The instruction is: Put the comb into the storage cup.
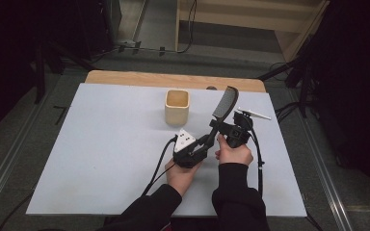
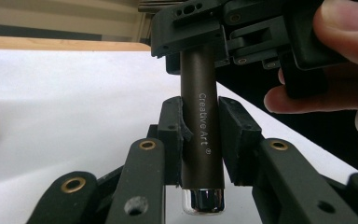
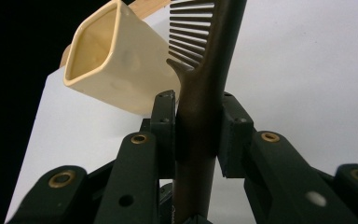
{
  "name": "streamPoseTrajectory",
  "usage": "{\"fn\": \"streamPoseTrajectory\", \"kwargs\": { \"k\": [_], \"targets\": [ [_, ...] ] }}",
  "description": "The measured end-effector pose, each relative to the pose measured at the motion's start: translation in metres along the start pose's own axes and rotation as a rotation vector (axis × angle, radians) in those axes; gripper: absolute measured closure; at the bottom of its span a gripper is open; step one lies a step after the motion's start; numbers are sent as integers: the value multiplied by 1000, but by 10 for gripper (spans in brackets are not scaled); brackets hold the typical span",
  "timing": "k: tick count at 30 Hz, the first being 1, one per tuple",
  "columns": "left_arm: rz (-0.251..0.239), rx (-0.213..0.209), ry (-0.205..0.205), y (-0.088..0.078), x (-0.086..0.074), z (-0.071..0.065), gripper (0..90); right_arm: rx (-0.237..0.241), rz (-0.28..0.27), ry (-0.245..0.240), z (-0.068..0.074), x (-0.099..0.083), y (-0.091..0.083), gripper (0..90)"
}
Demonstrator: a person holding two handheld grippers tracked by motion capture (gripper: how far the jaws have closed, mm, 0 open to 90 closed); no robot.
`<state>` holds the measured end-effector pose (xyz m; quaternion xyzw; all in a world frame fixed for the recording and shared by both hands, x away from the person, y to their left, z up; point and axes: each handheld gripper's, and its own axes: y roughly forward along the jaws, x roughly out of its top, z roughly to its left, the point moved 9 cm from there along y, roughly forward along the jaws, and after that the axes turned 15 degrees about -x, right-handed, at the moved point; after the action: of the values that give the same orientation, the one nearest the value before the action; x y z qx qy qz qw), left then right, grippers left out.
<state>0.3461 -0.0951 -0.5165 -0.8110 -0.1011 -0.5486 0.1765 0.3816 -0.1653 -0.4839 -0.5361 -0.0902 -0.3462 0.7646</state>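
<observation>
Left gripper (image 2: pixel 200 140): both pads clamp the lower handle of the comb (image 2: pixel 201 121), just above its chrome end cap. The handle carries the lettering "Creative Art".

Right gripper (image 3: pixel 199 135): clamped on the same handle farther along, just below the teeth. In the left gripper view it sits directly above the left grip, with the person's right hand (image 2: pixel 340 60) beside it.

The comb (image 1: pixel 224 105) slants up and away from both grippers, clear of the white table (image 1: pixel 101 144).

Beyond the comb's teeth stands a cream square cup (image 1: pixel 177 107), upright, open end up, near but apart.
</observation>
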Motion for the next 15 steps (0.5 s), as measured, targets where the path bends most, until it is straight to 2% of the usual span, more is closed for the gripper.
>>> {"fn": "streamPoseTrajectory", "kwargs": {
  "k": [8, 15],
  "targets": [
    [-4, -9, -5, -1, 1, -2, 679, -5, -16, -7, -1, 1, -2, 703],
    [14, -44, -17, 0, 2, -7, 614, -26, -42, -30, -8, 7, -3, 703]
  ]
}}
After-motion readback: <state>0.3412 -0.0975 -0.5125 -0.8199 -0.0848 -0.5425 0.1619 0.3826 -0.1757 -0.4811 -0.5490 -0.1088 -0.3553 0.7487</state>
